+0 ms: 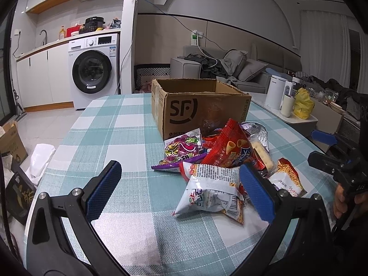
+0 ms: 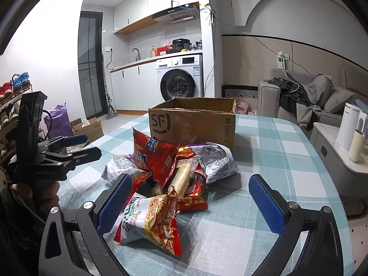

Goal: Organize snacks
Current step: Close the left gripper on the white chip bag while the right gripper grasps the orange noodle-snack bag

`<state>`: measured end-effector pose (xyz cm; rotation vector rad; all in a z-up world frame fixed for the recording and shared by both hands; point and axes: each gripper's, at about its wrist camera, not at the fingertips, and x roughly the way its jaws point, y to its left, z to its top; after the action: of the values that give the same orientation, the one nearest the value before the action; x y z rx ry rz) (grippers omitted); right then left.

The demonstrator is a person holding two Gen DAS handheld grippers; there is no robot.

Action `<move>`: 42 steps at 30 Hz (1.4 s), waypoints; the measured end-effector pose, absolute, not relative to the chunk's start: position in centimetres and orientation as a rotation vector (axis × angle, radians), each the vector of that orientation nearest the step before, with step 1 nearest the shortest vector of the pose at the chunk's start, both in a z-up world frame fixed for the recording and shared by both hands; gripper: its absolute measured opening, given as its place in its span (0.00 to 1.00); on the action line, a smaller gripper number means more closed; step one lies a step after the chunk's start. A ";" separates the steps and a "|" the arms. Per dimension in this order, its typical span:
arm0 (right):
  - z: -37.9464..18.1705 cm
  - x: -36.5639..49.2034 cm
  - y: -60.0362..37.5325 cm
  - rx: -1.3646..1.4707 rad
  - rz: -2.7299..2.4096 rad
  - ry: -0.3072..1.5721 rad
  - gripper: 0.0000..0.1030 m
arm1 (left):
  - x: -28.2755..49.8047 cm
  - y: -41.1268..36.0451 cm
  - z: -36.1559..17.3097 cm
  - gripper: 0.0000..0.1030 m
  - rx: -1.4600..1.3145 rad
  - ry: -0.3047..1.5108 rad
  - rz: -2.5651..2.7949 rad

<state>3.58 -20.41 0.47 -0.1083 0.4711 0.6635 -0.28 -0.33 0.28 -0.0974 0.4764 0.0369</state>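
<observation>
A pile of snack bags (image 1: 220,156) lies on the checked tablecloth in front of an open cardboard box (image 1: 197,105) marked SF. My left gripper (image 1: 181,184) is open, with a white snack bag (image 1: 211,191) lying between its fingers, close to the right one. My right gripper (image 2: 191,200) is open around the near end of the same pile (image 2: 174,172); an orange-and-white noodle-snack bag (image 2: 151,223) lies just inside its left finger. The box (image 2: 193,124) stands behind the pile. Each gripper shows at the edge of the other's view.
The table (image 1: 115,126) has a teal and white checked cloth. A side counter (image 2: 333,142) at the right holds a white kettle (image 2: 349,124) and a cup. A sofa and a washing machine (image 1: 92,71) stand beyond. Boxes and bags lie on the floor at the left.
</observation>
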 end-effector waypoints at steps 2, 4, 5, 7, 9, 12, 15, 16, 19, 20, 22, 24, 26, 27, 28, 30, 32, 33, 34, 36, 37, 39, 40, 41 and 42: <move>0.5 3.7 -20.4 -0.111 0.659 0.476 1.00 | -0.3 -0.3 0.3 0.99 -0.098 0.474 0.035; 0.5 3.8 -20.4 -0.110 0.651 0.481 1.00 | -0.2 -0.2 0.2 0.99 -0.108 0.480 0.011; 0.5 3.9 -20.4 -0.113 0.643 0.491 1.00 | -0.1 -0.1 0.1 0.99 -0.116 0.488 -0.005; 0.3 4.2 -20.2 -0.123 0.627 0.512 1.00 | 0.2 0.0 -0.1 0.99 -0.123 0.502 -0.004; 0.3 4.5 -20.0 -0.130 0.620 0.535 1.00 | 0.3 -0.1 -0.2 0.99 -0.122 0.510 -0.002; 0.4 4.6 -19.7 -0.131 0.623 0.567 1.00 | 0.5 -0.3 -0.3 0.99 -0.113 0.530 -0.004; 0.1 4.9 -19.1 -0.144 0.621 0.620 1.00 | 0.9 -0.7 -0.5 0.99 -0.096 0.558 0.001; 0.0 5.0 -18.9 -0.146 0.621 0.644 1.00 | 1.0 -0.8 -0.5 0.99 -0.092 0.566 0.001; -0.3 5.0 -18.5 -0.127 0.639 0.674 1.00 | 1.3 -1.1 -0.7 0.99 -0.085 0.597 0.000; -0.3 5.0 -18.4 -0.119 0.648 0.681 1.00 | 1.4 -1.1 -0.8 0.99 -0.086 0.608 -0.002; -0.4 4.9 -18.2 -0.117 0.656 0.690 1.00 | 1.7 -1.2 -1.0 0.99 -0.095 0.630 -0.011; -0.6 4.8 -17.8 -0.127 0.667 0.706 1.00 | 2.0 -1.2 -1.2 0.99 -0.097 0.648 -0.018; -0.8 4.7 -17.5 -0.126 0.680 0.725 1.00 | 2.3 -1.4 -1.4 0.99 -0.094 0.668 -0.019; -1.0 4.8 -17.3 -0.124 0.686 0.740 1.00 | 2.5 -1.5 -1.5 0.99 -0.093 0.674 -0.019; -1.2 4.8 -17.1 -0.122 0.691 0.750 1.00 | 2.7 -1.6 -1.7 0.99 -0.092 0.683 -0.023; -1.5 4.8 -17.0 -0.119 0.700 0.763 1.00 | 3.1 -1.8 -1.9 0.99 -0.091 0.701 -0.025; -1.7 4.8 -16.8 -0.119 0.707 0.774 1.00 | 3.4 -2.0 -2.1 0.99 -0.086 0.716 -0.035; -1.9 4.9 -16.6 -0.120 0.709 0.782 1.00 | 3.6 -2.2 -2.2 0.99 -0.080 0.720 -0.039; -2.0 5.0 -16.5 -0.120 0.709 0.792 1.00 | 3.8 -2.4 -2.2 0.99 -0.074 0.724 -0.040; -2.4 5.2 -16.3 -0.120 0.711 0.812 1.00 | 4.3 -2.7 -2.4 0.99 -0.058 0.738 -0.032; -2.5 5.3 -16.3 -0.119 0.712 0.818 1.00 | 4.6 -2.8 -2.5 0.99 -0.054 0.746 -0.028; -2.8 5.6 -16.2 -0.111 0.720 0.837 1.00 | 5.1 -2.9 -2.8 0.99 -0.053 0.764 -0.026; -2.9 5.6 -16.2 -0.106 0.725 0.845 1.00 | 5.4 -2.9 -3.0 0.99 -0.054 0.775 -0.024; -3.1 5.7 -16.1 -0.104 0.728 0.853 1.00 | 5.7 -2.9 -3.3 0.99 -0.053 0.788 -0.020; -3.3 5.8 -16.1 -0.102 0.728 0.861 0.99 | 5.9 -2.9 -3.5 0.99 -0.054 0.798 -0.020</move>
<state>5.80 -16.12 -3.25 -0.1020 0.8607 0.7284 5.94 -2.91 -3.48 -0.0540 0.7976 -0.0204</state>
